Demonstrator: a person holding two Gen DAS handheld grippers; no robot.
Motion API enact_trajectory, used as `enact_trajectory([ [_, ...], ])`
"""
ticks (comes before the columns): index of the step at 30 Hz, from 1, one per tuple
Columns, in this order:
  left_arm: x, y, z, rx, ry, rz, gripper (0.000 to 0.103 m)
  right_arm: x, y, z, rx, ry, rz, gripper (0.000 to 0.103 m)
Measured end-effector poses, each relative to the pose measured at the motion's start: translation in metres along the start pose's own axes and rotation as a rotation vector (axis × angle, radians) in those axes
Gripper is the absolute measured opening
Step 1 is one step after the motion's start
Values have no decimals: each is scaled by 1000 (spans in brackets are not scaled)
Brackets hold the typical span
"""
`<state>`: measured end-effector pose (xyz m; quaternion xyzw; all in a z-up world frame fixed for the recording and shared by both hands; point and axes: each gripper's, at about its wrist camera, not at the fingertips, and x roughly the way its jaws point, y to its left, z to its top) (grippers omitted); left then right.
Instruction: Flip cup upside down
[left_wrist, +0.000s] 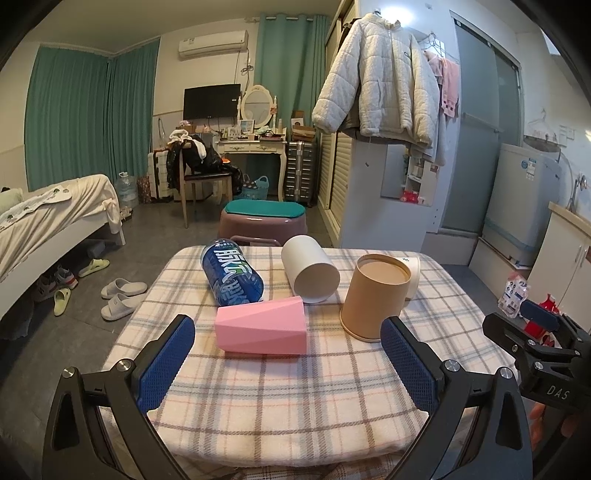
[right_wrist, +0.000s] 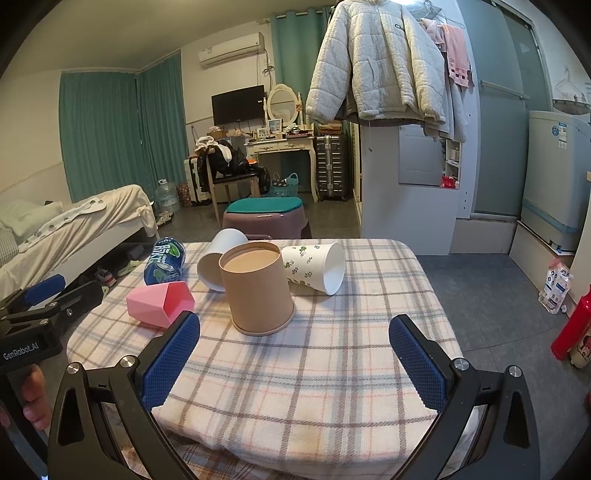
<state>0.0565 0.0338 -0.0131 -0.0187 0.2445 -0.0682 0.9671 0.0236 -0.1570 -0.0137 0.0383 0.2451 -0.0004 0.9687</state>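
A brown paper cup (left_wrist: 373, 295) (right_wrist: 256, 290) stands upside down on the plaid tablecloth (left_wrist: 295, 398) (right_wrist: 314, 369). A pink faceted cup (left_wrist: 263, 329) (right_wrist: 160, 303) lies on its side. A white cup (left_wrist: 309, 268) (right_wrist: 218, 260) lies on its side behind. A leaf-printed paper cup (right_wrist: 314, 267) lies on its side, mostly hidden in the left wrist view (left_wrist: 413, 275). My left gripper (left_wrist: 288, 354) is open and empty just short of the pink cup. My right gripper (right_wrist: 295, 354) is open and empty just short of the brown cup.
A blue can (left_wrist: 232, 272) (right_wrist: 165, 261) lies on its side at the table's far left. A purple stool (left_wrist: 263, 219) (right_wrist: 266, 218) stands beyond the far edge. A bed (left_wrist: 48, 221) is to the left, a red bottle (right_wrist: 570, 326) on the floor at right.
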Motion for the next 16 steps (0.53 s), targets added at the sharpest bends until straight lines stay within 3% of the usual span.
enact_trajectory([
  [16, 0, 0, 0, 1, 0, 1, 103, 0, -1, -2, 7, 2, -1, 103],
])
